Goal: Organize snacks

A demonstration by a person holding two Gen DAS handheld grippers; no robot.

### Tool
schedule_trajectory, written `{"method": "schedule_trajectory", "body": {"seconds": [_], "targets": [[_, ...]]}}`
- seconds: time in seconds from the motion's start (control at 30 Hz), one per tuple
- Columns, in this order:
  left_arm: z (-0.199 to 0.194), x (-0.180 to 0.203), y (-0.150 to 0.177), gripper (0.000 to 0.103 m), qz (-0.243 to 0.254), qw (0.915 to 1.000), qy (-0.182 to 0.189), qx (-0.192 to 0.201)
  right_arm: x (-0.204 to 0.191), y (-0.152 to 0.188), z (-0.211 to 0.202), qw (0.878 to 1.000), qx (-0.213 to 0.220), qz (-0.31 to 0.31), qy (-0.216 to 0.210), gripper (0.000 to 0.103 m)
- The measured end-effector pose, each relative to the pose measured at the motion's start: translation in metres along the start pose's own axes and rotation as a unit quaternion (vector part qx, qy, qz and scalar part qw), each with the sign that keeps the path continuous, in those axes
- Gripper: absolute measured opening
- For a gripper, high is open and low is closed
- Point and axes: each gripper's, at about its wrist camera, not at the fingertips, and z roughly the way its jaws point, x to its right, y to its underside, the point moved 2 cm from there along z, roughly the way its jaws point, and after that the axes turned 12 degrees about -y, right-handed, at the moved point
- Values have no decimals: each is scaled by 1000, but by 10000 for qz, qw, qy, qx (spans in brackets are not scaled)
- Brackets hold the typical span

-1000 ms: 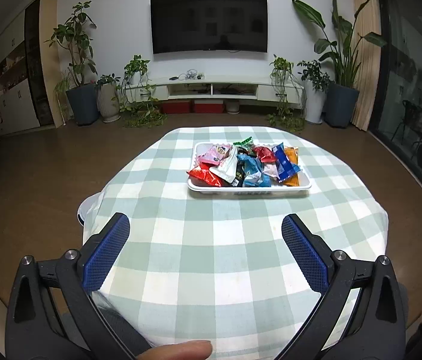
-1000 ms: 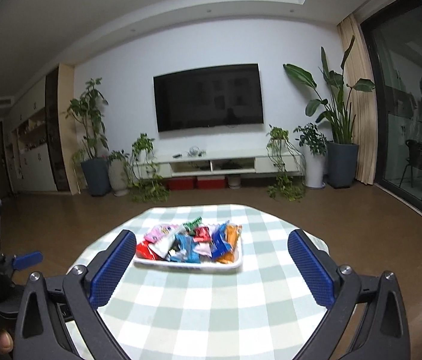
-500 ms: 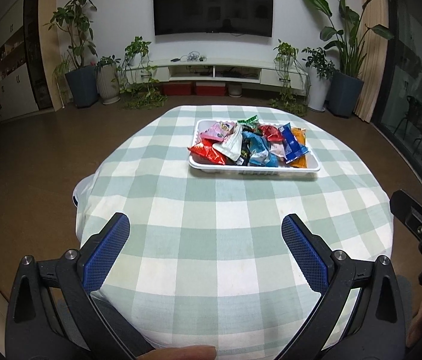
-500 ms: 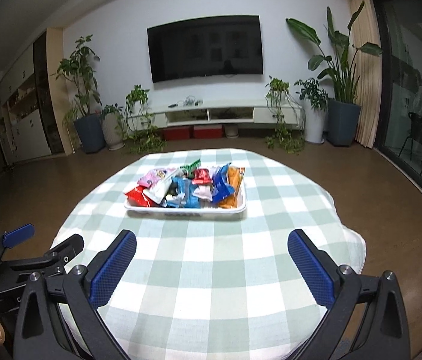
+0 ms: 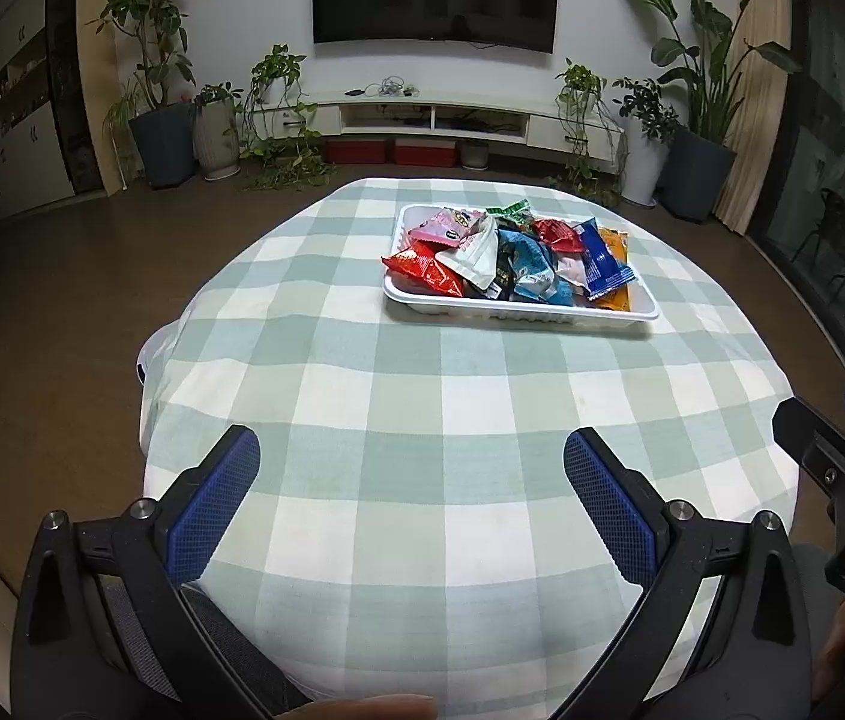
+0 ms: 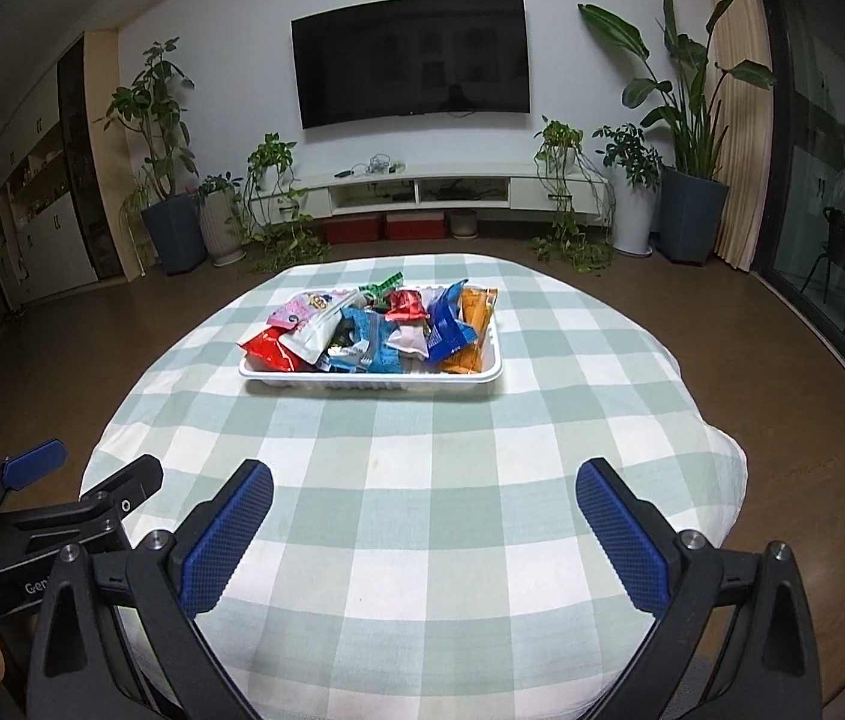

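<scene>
Your left gripper (image 5: 410, 462) and right gripper (image 6: 422, 492) both stand wide, with nothing between the fingers, low over the near edge of the table (image 6: 422, 570). The snacks (image 6: 371, 327) are heaped in the white tray (image 6: 371, 378) on the far half of the checked cloth, well apart from both tools. The tray's long axis runs across you, left to right. From your left gripper it lies ahead and off to the right; from your right gripper it lies ahead and a little to the left, nearly straight on. So the right looks the better lined up for a straight reach, and the orange packet (image 6: 473, 327) at the tray's right end is on its side. The red packet (image 5: 425, 270) at the left end falls to your left gripper.
</scene>
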Motion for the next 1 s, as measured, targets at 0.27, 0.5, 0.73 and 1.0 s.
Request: {"method": "schedule_trajectory", "body": {"seconds": [0.27, 0.5, 0.73, 1.0], "targets": [[1, 2, 2, 103, 15, 10000, 2, -24, -3, 0, 1, 10000, -48, 0, 9, 103], [0, 2, 2, 103, 15, 10000, -1, -22, -3, 0, 1, 10000, -50, -10, 10, 103], [0, 2, 3, 103, 17, 10000, 2, -19, -3, 0, 0, 10000, -56, -3, 13, 103], [0, 3, 3, 103, 26, 10000, 1, -21, -3, 2, 0, 10000, -75, 6, 22, 103]]}}
